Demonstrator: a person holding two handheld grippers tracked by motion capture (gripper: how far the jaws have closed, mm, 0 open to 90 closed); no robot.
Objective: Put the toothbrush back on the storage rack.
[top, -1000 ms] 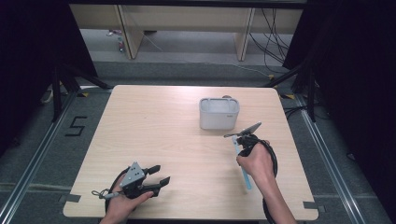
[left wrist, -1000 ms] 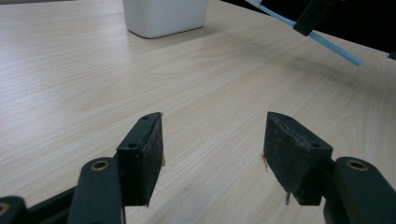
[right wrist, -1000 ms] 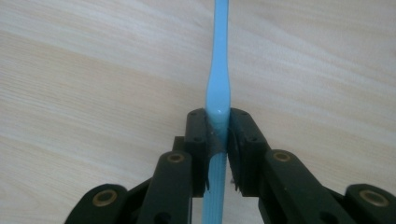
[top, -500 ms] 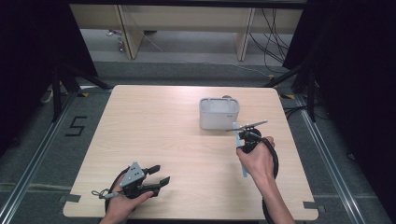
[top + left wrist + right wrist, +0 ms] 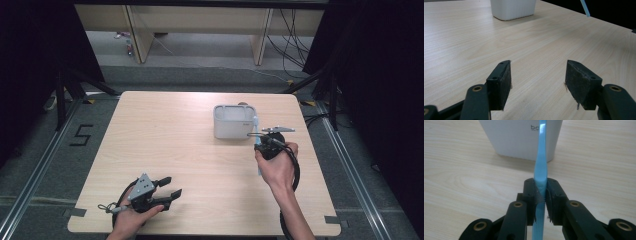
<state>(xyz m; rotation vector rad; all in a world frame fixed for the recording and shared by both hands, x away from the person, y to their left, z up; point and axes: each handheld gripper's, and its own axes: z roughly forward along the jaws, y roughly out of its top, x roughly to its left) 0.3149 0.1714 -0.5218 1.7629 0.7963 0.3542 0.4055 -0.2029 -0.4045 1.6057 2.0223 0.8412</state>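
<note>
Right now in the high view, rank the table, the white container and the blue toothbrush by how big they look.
1. table
2. white container
3. blue toothbrush, thin and partly hidden by the right gripper

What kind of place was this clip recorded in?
Probably a lab recording rig, not a home: a bare wooden table inside black curtains, tape marks and a "5" on the floor, loose cables behind.

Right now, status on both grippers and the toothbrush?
Right gripper shut on blue toothbrush, beside white holder. Left gripper open, idle on table. Nothing between toothbrush and holder.
</note>
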